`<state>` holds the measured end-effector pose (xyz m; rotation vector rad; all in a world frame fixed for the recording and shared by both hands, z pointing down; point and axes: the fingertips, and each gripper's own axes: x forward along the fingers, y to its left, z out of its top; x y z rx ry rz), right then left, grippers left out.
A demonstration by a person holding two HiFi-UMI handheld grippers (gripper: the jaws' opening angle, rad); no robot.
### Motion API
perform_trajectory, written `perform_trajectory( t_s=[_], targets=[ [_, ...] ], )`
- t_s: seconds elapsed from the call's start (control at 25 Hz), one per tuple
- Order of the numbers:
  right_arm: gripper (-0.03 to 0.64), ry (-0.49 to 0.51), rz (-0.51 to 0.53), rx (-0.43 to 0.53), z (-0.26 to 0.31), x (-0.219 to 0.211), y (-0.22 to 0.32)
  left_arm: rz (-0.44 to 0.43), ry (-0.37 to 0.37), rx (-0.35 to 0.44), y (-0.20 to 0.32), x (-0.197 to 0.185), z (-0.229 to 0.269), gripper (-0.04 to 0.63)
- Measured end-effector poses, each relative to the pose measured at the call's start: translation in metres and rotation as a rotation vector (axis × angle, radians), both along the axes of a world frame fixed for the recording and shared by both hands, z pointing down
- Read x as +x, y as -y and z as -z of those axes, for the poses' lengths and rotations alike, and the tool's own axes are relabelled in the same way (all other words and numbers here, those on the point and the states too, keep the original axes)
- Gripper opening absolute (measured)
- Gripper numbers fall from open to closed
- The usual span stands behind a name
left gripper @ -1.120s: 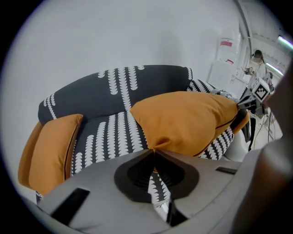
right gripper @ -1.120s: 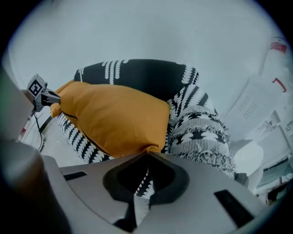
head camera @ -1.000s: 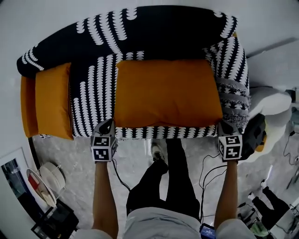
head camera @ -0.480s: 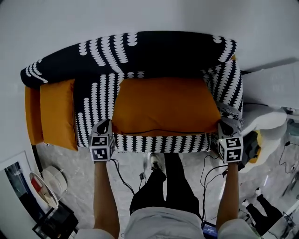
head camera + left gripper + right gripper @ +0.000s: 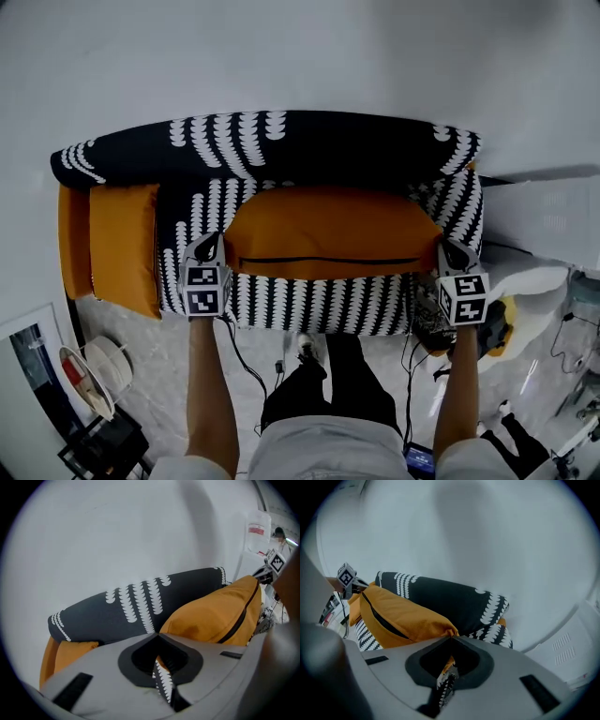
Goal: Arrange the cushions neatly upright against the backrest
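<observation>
A large orange cushion (image 5: 330,232) stands tilted on the seat of a black sofa with white patterns, its zipped edge facing me, just in front of the backrest (image 5: 281,145). My left gripper (image 5: 211,246) pinches the cushion's left corner, its jaws still closing on the fabric. My right gripper (image 5: 450,251) is shut on the right corner. In the left gripper view the cushion (image 5: 220,613) rises to the right of the gripper (image 5: 159,660). In the right gripper view the cushion (image 5: 401,618) stretches left from the gripper (image 5: 449,665). A smaller orange cushion (image 5: 122,244) lies at the sofa's left end.
A white wall runs behind the sofa. A white cabinet (image 5: 553,216) stands at its right end. The person's legs (image 5: 328,394) are in front of the seat, with cables on the marble floor. Stacked plates (image 5: 89,370) sit at the lower left.
The large cushion has been tipped up from lying flat on the seat to standing on edge nearer the backrest. Both grippers rose with its corners.
</observation>
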<state>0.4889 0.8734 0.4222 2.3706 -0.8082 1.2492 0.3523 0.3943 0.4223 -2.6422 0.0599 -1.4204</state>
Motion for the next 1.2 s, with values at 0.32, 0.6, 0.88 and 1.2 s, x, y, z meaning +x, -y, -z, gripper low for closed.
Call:
perform_trajectory(
  t_s=[0.32,0.6,0.88,1.2],
  targets=[
    [0.012,-0.036,0.001,0.022,0.012,0.075,0.023,0.047,-0.030,0.043,0.027,0.070,0.004,0.014],
    [0.012,-0.036,-0.019,0.050,0.009,0.130,0.044,0.048,-0.053,0.079,0.044,0.118,-0.002,0.014],
    [0.012,-0.020,-0.060,0.035,-0.003,0.158,0.058,0.081,-0.083,0.093,0.048,0.141,-0.011,0.012],
    [0.014,-0.035,-0.032,-0.101,0.017,0.159,0.063,0.230,-0.206,-0.074,0.060,0.124,0.012,0.119]
  ],
)
